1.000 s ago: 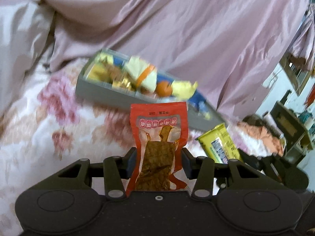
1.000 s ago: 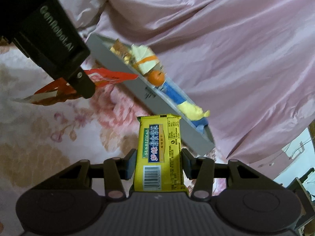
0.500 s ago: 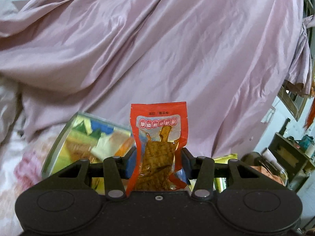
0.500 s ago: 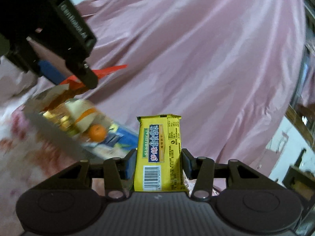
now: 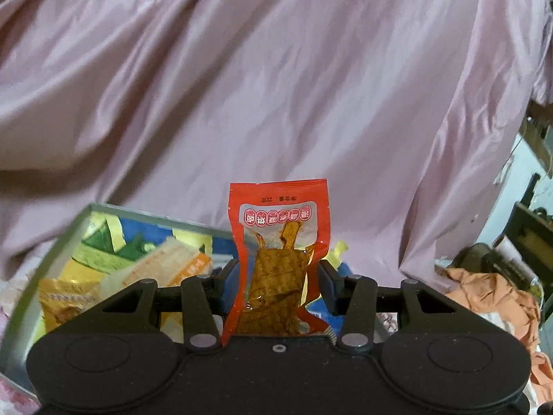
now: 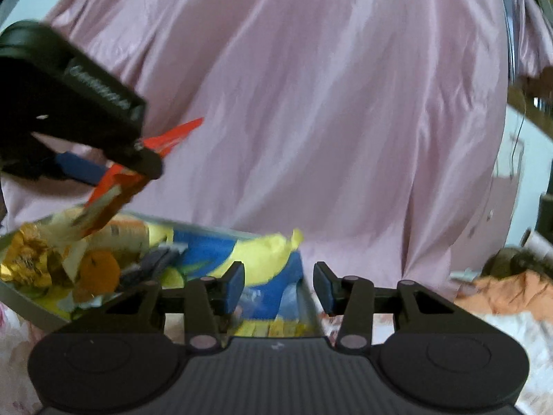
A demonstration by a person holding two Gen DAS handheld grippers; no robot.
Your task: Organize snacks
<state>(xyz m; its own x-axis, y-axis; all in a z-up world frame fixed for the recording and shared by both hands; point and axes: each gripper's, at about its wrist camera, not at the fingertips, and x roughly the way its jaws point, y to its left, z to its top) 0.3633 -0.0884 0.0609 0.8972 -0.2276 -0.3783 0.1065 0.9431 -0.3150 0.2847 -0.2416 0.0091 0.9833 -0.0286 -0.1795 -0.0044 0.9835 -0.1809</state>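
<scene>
My left gripper (image 5: 278, 283) is shut on a red snack packet (image 5: 278, 238) with brown pieces inside, held above the grey tray (image 5: 45, 266). The tray holds several snacks in yellow, blue and orange wrappers. In the right wrist view the left gripper (image 6: 138, 162) hangs over the tray's left part with the red packet (image 6: 117, 186). My right gripper (image 6: 278, 285) is open and empty above the tray's right end (image 6: 309, 307). A yellow packet (image 6: 269, 328) lies just below its fingers, partly hidden by the gripper body.
A pink satin sheet (image 5: 276, 86) rises behind the tray. The tray rests on a floral bedspread (image 6: 13, 339). An orange cloth (image 5: 490, 294) lies at the right, with dark furniture (image 5: 532, 238) beyond it.
My right gripper has opened and let go of the yellow packet, which now lies low at the tray's right end. Both grippers have moved forward over the tray.
</scene>
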